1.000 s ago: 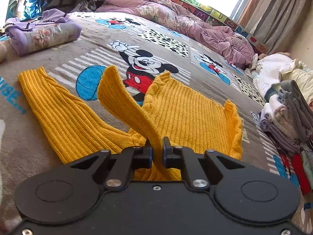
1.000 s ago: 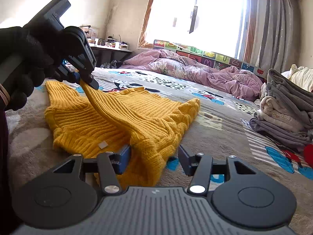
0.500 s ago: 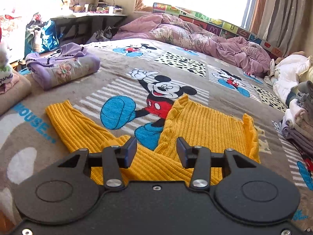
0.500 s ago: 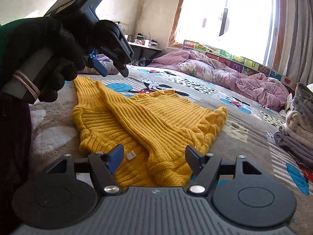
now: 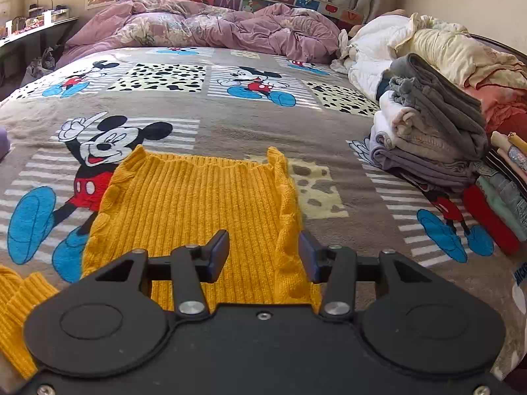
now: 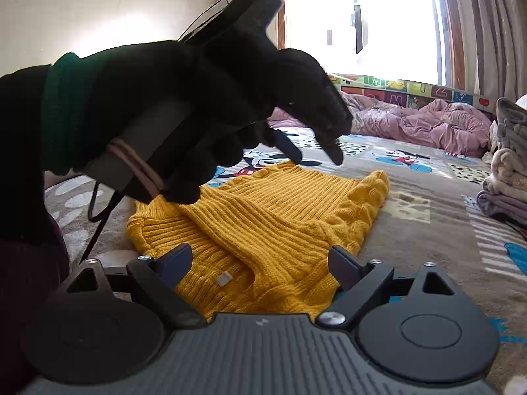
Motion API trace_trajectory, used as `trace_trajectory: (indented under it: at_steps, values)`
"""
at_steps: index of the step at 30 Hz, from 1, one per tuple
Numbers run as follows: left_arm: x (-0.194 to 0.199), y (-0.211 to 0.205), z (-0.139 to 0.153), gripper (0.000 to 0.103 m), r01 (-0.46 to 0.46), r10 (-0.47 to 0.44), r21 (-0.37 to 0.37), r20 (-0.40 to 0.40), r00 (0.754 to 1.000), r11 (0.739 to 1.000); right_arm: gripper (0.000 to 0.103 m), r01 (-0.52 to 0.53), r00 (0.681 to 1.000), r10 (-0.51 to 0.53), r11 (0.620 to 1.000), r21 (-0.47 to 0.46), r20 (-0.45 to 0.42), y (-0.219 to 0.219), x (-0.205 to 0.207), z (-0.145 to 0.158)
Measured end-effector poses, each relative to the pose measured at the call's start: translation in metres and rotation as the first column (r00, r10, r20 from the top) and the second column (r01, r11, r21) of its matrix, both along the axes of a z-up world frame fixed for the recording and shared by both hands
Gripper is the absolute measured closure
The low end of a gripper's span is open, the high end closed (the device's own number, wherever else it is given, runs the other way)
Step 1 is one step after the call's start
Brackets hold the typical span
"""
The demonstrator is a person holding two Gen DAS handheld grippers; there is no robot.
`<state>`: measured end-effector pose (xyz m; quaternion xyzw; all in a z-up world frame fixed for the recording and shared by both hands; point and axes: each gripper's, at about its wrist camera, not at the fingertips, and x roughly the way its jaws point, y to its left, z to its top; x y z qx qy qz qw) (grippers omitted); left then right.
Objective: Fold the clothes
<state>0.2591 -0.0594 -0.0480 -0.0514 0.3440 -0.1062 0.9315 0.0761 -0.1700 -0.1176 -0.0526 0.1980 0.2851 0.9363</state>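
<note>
A yellow ribbed knit sweater (image 5: 197, 204) lies flat on the Mickey Mouse blanket (image 5: 230, 121), with a sleeve folded across its body (image 6: 263, 230). My left gripper (image 5: 263, 256) is open and empty, hovering over the sweater's near right part. My right gripper (image 6: 260, 263) is open and empty, low over the sweater's near edge where a small white label (image 6: 224, 278) shows. In the right wrist view the left gripper (image 6: 306, 148), held by a black-gloved hand (image 6: 197, 105), hangs above the sweater. A sleeve end (image 5: 19, 296) lies at lower left.
A stack of folded grey and white clothes (image 5: 434, 138) stands at the right of the bed, also seen in the right wrist view (image 6: 507, 177). More folded items (image 5: 497, 210) lie beside it. A crumpled purple duvet (image 5: 204, 26) lies at the far end under the window.
My left gripper let go of the yellow sleeve, which now lies folded across the sweater. It then opened and swung right over the sweater's body. My right gripper stayed open.
</note>
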Motion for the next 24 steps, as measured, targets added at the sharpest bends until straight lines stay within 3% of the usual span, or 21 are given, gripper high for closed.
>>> trace_trajectory:
  at_steps: [3,5,8,9,11,15,24]
  values:
    - [0.035,-0.017,-0.003,0.058,0.037,-0.037,0.009,-0.040,0.999,0.999,0.014,-0.022,0.996,0.018,0.999,-0.040,-0.091,0.011,0.008,-0.015]
    - [0.051,-0.028,-0.005,0.058,0.047,-0.045,0.044,-0.053,0.998,0.998,0.012,-0.009,0.998,0.002,0.995,-0.099,-0.067,0.022,0.006,-0.022]
    - [0.078,-0.043,-0.013,0.059,0.088,-0.083,0.058,-0.081,0.993,0.994,0.010,-0.006,0.997,-0.002,0.996,-0.091,-0.081,0.025,0.005,-0.020]
    - [0.089,-0.048,-0.018,0.075,0.085,-0.078,0.080,-0.094,0.993,0.993,0.010,-0.005,0.996,-0.002,0.997,-0.080,-0.087,0.023,0.005,-0.019]
    - [0.105,-0.048,-0.029,0.090,0.051,-0.037,0.114,-0.122,0.992,0.992,0.010,-0.003,0.995,-0.002,0.998,-0.055,-0.101,0.020,0.006,-0.018]
    - [0.121,-0.036,-0.060,0.090,-0.012,0.039,0.141,-0.191,0.981,0.990,0.009,-0.005,0.994,0.000,0.999,-0.048,-0.109,0.020,0.007,-0.017]
    - [0.108,-0.049,-0.027,0.087,0.022,-0.025,0.201,0.009,1.000,0.979,0.009,-0.002,0.993,-0.003,0.999,-0.038,-0.122,0.021,0.014,-0.016]
